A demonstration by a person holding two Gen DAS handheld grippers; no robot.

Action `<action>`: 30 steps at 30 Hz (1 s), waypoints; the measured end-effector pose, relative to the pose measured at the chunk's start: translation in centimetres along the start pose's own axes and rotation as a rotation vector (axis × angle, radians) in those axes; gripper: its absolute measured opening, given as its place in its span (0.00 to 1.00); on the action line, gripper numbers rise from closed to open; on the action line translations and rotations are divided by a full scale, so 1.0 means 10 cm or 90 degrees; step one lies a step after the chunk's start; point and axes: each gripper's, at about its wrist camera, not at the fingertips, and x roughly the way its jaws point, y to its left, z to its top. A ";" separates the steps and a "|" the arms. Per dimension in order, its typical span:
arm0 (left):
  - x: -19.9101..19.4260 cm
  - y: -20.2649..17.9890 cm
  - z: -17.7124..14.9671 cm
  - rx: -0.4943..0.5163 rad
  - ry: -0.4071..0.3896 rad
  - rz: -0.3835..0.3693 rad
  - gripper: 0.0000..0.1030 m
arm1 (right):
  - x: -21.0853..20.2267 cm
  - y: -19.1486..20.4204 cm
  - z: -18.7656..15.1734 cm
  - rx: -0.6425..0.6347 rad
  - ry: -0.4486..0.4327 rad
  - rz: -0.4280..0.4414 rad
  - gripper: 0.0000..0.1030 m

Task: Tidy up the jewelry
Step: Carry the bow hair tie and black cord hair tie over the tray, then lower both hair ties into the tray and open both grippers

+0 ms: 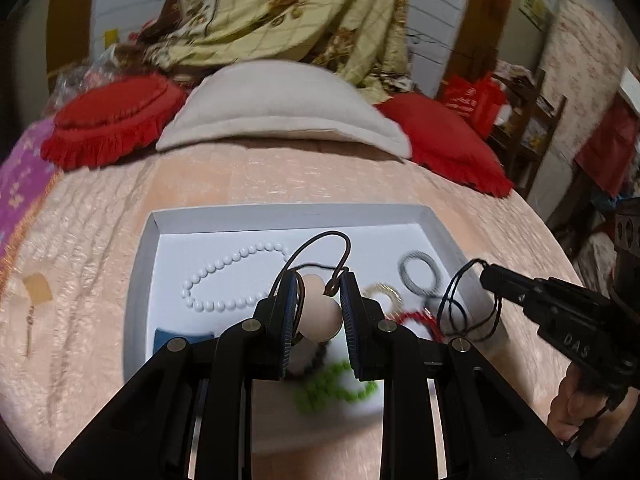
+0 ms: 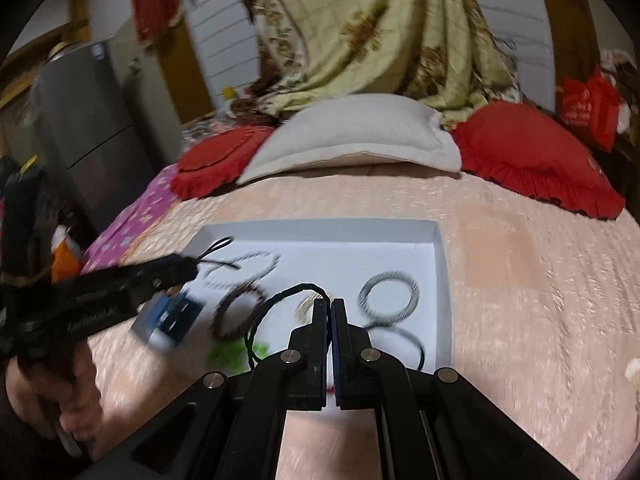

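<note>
A white tray [image 1: 148, 248] lies on the peach bedspread and holds jewelry. My left gripper [image 1: 320, 284] is shut on a pale heart-shaped pendant [image 1: 318, 312] with a dark brown cord [image 1: 320, 240] looping above it. My right gripper [image 2: 331, 308] is shut on a thin black cord [image 2: 280, 300]; it shows in the left wrist view [image 1: 486, 272] with the cord [image 1: 460, 308] hanging in loops over the tray's right edge. In the tray lie a white bead necklace [image 1: 224, 276], a grey ring bracelet [image 1: 420, 272], a gold ring [image 1: 384, 294], red beads [image 1: 420, 316] and green beads [image 1: 332, 388].
A grey pillow [image 1: 280, 108] and two red cushions [image 1: 108, 120] lie at the head of the bed. A blue card [image 2: 172, 312] sits at the tray's near left. A dark brown bracelet [image 2: 240, 312] lies in the tray. A purple cloth [image 1: 20, 176] covers the bed's left edge.
</note>
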 end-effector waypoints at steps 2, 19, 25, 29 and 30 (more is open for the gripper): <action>0.20 0.09 0.03 -0.028 0.021 0.006 0.20 | 0.20 -0.10 0.14 0.019 0.013 -0.012 0.01; 0.69 0.04 0.12 -0.019 0.073 0.039 0.20 | 1.25 -0.31 0.49 0.094 0.104 -0.078 0.02; 0.70 0.07 0.09 -0.020 0.080 0.042 0.20 | 1.29 -0.33 0.47 0.098 0.115 -0.088 0.01; 0.69 0.10 0.09 -0.031 0.080 0.038 0.23 | 1.27 -0.34 0.46 0.097 0.115 -0.092 0.02; 0.69 0.09 0.09 -0.031 0.079 0.037 0.23 | 1.27 -0.35 0.46 0.096 0.114 -0.093 0.02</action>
